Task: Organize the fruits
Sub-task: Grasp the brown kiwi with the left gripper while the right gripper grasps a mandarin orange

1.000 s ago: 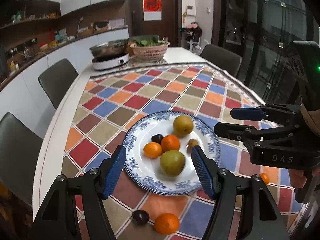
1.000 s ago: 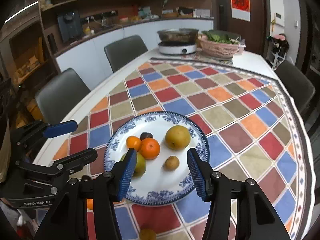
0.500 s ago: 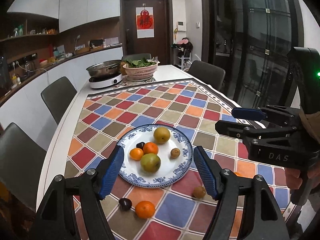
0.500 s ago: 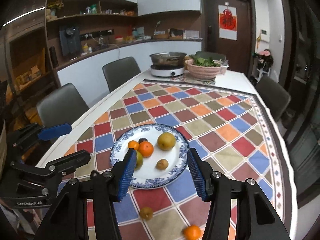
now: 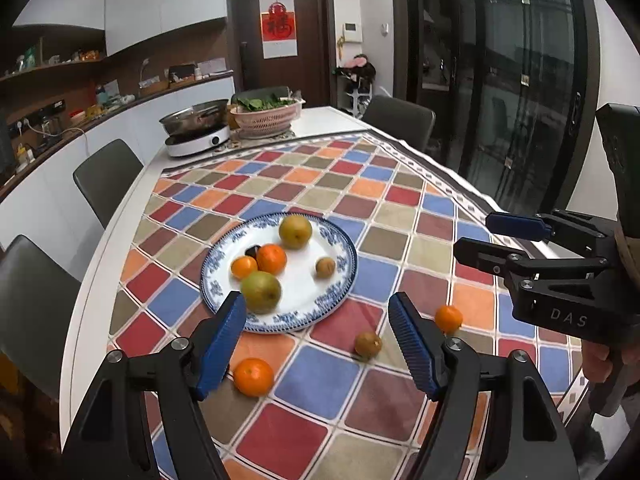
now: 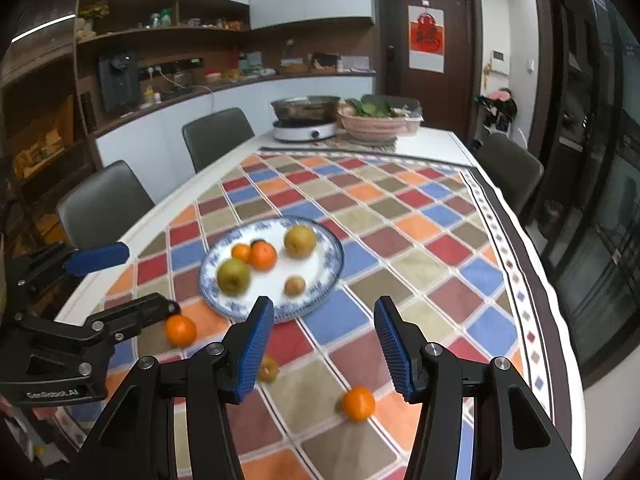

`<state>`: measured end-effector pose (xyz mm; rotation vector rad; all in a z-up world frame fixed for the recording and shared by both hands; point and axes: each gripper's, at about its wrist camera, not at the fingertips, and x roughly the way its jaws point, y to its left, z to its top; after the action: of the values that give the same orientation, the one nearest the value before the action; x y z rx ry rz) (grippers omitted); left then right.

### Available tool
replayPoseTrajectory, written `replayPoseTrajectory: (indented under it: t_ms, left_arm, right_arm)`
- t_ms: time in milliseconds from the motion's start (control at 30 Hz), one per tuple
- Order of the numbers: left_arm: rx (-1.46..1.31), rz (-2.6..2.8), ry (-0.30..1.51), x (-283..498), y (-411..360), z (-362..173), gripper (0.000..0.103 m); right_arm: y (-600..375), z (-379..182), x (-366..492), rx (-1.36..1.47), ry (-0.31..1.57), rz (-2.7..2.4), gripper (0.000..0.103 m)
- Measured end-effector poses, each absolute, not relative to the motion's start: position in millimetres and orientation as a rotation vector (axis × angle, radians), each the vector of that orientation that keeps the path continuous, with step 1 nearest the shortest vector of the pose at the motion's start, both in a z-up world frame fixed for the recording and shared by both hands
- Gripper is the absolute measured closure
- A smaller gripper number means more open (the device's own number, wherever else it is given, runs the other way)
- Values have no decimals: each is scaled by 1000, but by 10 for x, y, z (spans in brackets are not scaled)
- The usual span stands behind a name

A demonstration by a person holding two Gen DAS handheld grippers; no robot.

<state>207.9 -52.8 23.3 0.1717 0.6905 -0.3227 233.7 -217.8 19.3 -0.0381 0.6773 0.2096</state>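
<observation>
A blue-and-white plate point(image 5: 340, 292) on the checked tablecloth holds two pears point(image 5: 295, 231), two oranges point(image 5: 271, 258), a small brown fruit point(image 5: 325, 267) and a dark plum point(image 5: 252, 251). On the cloth nearer me lie a loose orange point(image 5: 253, 376), a brown fruit point(image 5: 368, 344) and another orange point(image 5: 448, 318). My left gripper point(image 5: 316, 302) hangs open over the plate's near rim, holding nothing. At the right, my right gripper point(image 5: 476, 234) is open and empty. In the right wrist view it point(image 6: 324, 306) hovers near the plate point(image 6: 332, 276), above the brown fruit point(image 6: 269, 368).
A cooker with a pot point(image 5: 198, 136) and a pink basket of greens point(image 5: 266, 114) stand at the table's far end. Grey chairs point(image 5: 106, 176) line the left side. The table edge point(image 6: 560, 320) runs along the right, with dark glass doors beyond.
Both grippers have drawn back from the plate, which now looks smaller and farther off. The loose fruits on the cloth have come into view. The left jaws stand slightly wider.
</observation>
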Motion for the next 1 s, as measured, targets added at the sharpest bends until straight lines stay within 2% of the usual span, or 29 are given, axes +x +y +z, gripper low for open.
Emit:
replayPoseTrajectory:
  t_ms: [1000]
  left_arm:
    - [198,-429,895,2312,-897,-775,30]
  right_arm:
    - [-2505,-834,2285,26,922,147,50]
